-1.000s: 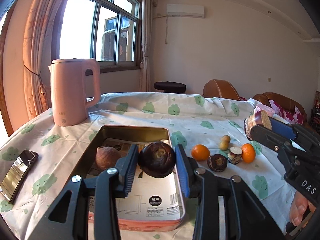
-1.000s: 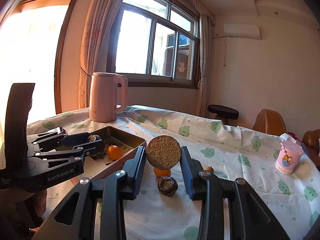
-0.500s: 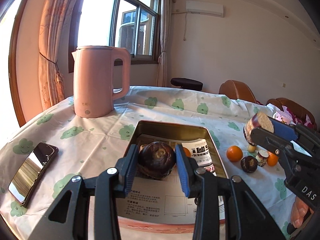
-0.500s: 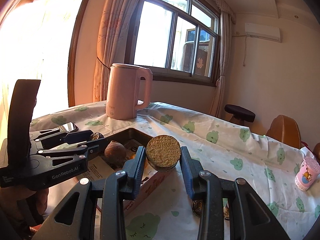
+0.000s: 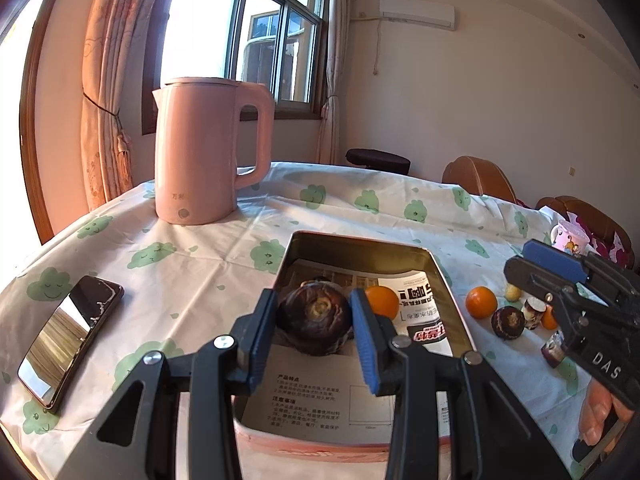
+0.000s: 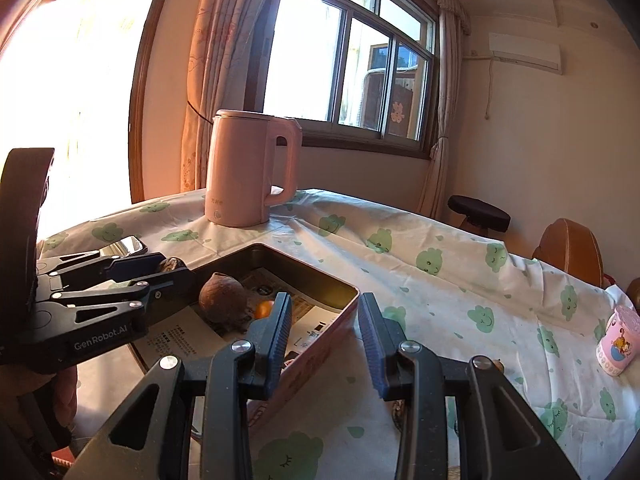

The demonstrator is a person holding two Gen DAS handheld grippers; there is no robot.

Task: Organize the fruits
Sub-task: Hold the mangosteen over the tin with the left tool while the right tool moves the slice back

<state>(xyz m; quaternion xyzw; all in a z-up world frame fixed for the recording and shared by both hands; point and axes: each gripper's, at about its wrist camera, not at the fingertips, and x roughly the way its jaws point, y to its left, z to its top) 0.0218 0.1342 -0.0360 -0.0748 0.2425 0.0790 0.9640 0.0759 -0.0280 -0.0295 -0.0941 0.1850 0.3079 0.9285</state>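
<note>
Right, my left gripper (image 5: 312, 300) has its fingers (image 5: 262, 330) clamped on a dark round fruit (image 5: 314, 318), one blue pad on each side of it. I hold it just above the paper lining of the metal tray (image 5: 360, 246), which sits near the surface's near edge. An orange (image 5: 382, 300) lies in the tray just beside the held fruit, and in the right wrist view a brown fruit (image 6: 222, 298) rests in the tray too.

My right gripper (image 6: 325, 300) hangs over the tray's right rim with its fingers parted and nothing between them. Out on the cloth toward the right edge of the surface, a loose orange (image 5: 481, 302) and a dark fruit (image 5: 508, 322) lie near each other, with a few smaller pieces I cannot make out. A pink kettle (image 5: 200, 152) stands toward the far left corner, and a phone (image 5: 70, 338) lies flat by the left edge.
</note>
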